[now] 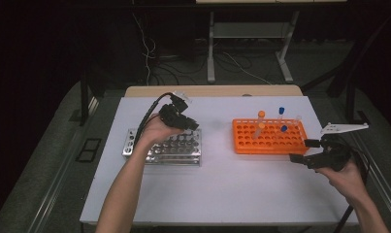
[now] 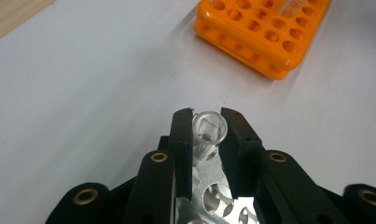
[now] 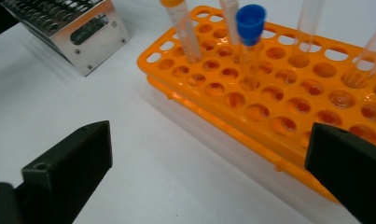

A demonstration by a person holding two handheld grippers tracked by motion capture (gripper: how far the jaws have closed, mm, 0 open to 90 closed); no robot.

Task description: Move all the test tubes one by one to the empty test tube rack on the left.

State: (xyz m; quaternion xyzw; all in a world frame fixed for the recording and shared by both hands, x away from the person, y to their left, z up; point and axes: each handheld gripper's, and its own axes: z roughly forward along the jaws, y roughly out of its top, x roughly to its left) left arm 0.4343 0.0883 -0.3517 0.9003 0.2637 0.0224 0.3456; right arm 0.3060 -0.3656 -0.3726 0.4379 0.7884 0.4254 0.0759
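The left hand-held gripper (image 2: 207, 135) pinches a clear, uncapped plastic test tube (image 2: 208, 132) between its two black jaws, holding it upright just above the holes of the shiny metal tube rack (image 1: 183, 150) at the left of the white bench (image 1: 222, 189). The right hand-held gripper (image 3: 209, 172) is spread wide and holds nothing — it hovers low just beside the near edge of the orange plastic tube rack (image 3: 269, 116), where a blue-capped tube (image 3: 250, 32) and an orange-capped tube (image 3: 183, 30) stand among other clear tubes.
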